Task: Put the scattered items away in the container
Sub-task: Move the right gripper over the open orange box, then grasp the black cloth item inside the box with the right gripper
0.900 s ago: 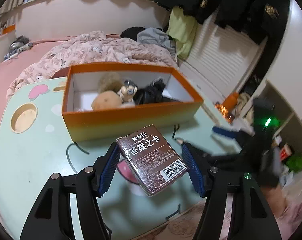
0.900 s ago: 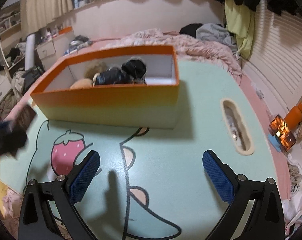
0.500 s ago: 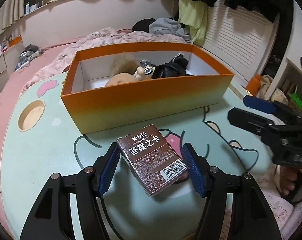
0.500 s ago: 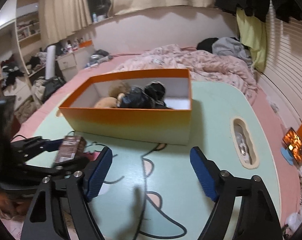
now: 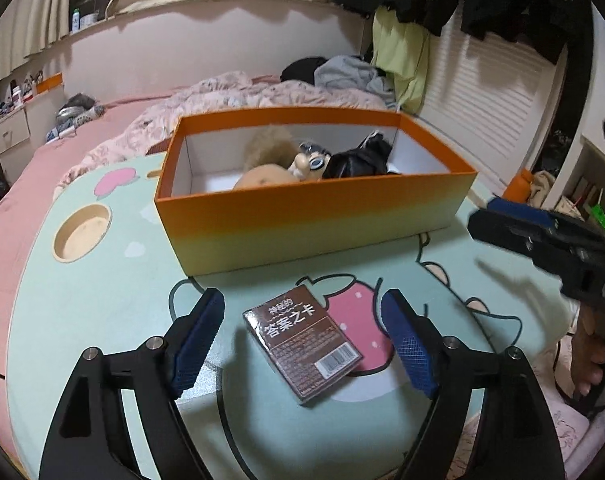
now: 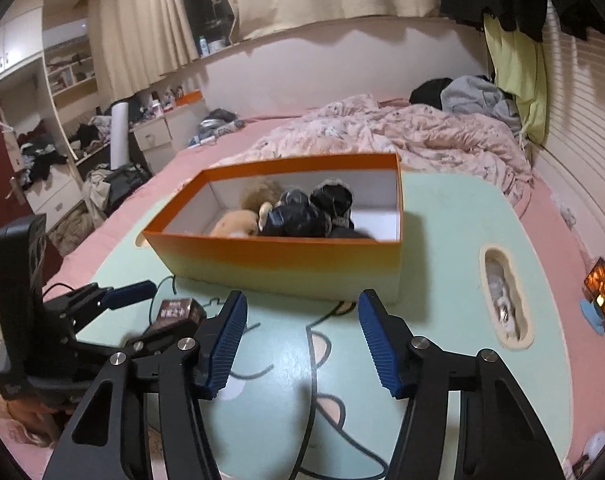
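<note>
A brown card box (image 5: 302,342) with white Chinese lettering lies on the green cartoon table (image 5: 102,320), between the open fingers of my left gripper (image 5: 304,338), touching neither pad. It also shows in the right wrist view (image 6: 178,312). The orange box (image 5: 314,216) stands just beyond it and holds a plush toy (image 5: 270,160) and a black bundle (image 5: 362,160). My right gripper (image 6: 302,338) is open and empty, above the table in front of the orange box (image 6: 286,256).
The table has a round cup hole (image 5: 82,232) at the left and an oval slot (image 6: 504,300) at the right. A bed with a pink quilt (image 6: 402,128) lies behind. A lit phone (image 6: 602,286) sits at the far right.
My left gripper has opened and the card box, held before, now lies on the table. My right gripper has moved closer beside the left one.
</note>
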`<state>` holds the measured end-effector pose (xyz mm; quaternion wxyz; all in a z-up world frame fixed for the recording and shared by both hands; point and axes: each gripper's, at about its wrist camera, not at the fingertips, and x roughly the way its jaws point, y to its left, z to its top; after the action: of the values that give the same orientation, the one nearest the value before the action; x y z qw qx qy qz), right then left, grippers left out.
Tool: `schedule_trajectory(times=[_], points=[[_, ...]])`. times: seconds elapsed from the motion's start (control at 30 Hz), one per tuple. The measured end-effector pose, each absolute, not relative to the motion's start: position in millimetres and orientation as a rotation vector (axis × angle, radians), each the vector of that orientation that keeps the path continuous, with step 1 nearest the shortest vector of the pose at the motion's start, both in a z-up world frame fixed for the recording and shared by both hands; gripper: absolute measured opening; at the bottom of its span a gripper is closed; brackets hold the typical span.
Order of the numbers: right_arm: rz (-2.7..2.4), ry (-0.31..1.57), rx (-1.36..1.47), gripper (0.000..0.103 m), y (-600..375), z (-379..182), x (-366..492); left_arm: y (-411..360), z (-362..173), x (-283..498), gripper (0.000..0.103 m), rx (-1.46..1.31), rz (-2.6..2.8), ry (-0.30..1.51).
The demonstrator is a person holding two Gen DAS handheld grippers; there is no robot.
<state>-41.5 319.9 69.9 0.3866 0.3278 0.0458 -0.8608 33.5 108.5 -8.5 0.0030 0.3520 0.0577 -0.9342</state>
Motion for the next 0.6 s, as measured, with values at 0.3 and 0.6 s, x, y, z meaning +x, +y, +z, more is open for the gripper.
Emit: schedule_trajectory(times=[0.3,0.6], points=[[-2.181,0.027,0.94,0.057,310.4,115.4,-114.1,109.2,-2.1,32.7,0.081,1.056,-2.923,0.2],[-2.052,0.167,1.131,0.06,231.7,94.5,-139.2,108.1,1.6,35.4,0.081,1.025,-2.934,0.174]])
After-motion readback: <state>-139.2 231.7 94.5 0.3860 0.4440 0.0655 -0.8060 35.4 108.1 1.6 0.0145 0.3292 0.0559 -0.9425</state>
